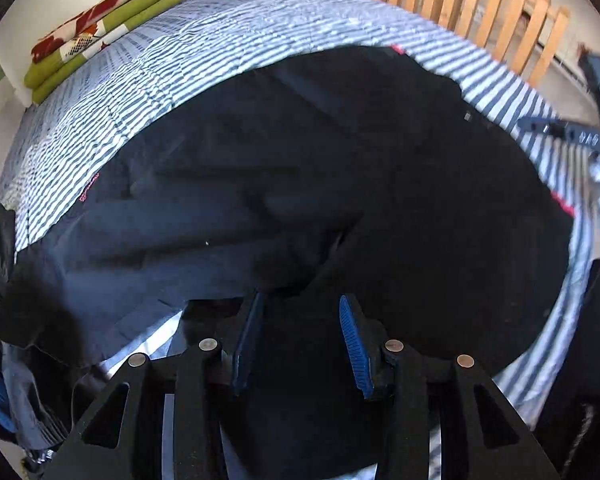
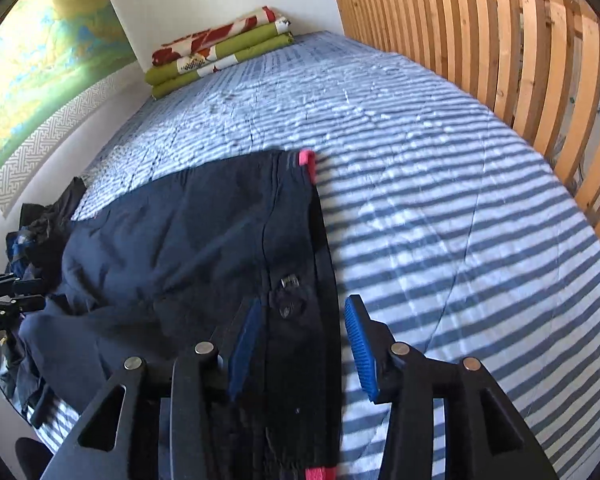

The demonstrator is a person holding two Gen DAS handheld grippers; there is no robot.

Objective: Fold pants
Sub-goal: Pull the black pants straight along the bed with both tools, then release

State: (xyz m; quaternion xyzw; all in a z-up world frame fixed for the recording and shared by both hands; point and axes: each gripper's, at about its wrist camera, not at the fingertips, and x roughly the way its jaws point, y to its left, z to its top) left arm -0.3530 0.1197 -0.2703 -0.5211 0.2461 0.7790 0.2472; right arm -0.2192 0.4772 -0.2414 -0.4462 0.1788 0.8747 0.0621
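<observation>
Dark navy pants (image 1: 300, 160) lie spread across a blue-and-white striped bed cover (image 1: 180, 40), with wrinkles in the legs. My left gripper (image 1: 302, 300) hovers close over the leg cloth, its blue pads apart and nothing pinched between them. In the right wrist view the pants (image 2: 180, 240) end at a waistband with a pink tab (image 2: 307, 160) and a snap button. My right gripper (image 2: 303, 300) stands open astride that waistband edge, one finger over the cloth and the other over the striped cover (image 2: 420, 160). Each gripper also shows at the edge of the other's view.
A folded green, red and white blanket (image 2: 220, 52) lies at the far end of the bed by the wall. A wooden slatted rail (image 2: 480, 40) runs along the right side. Dark crumpled clothes (image 2: 44, 224) are piled at the left edge. A map poster (image 2: 40, 60) hangs on the wall.
</observation>
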